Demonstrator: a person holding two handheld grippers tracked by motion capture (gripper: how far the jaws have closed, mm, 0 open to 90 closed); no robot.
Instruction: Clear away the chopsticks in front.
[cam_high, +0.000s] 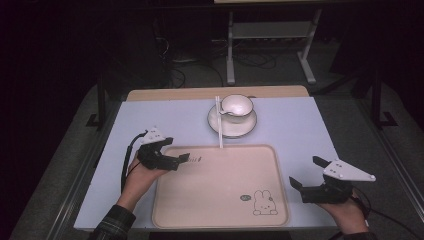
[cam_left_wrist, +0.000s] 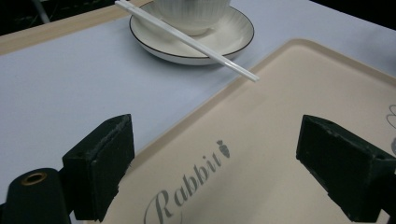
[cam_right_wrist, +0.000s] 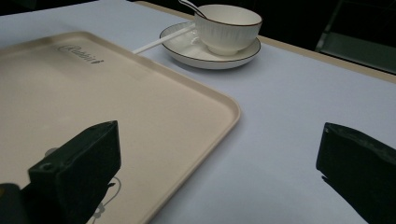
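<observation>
- The left gripper hovered with jaws spread over the near-left corner of the beige tray, by its "Rabbit" lettering; the right gripper hung spread wide beside the tray's right rim
- The tray lay flat at the near middle of the table, nothing on it; it looked light, stiff and smooth, probably slippery plastic
- Its raised rim seemed the best hold, one jaw under, one over, at opposite edges
- Beyond stood a bowl on a saucer, likely fragile, with a thin white stick leaning across
</observation>
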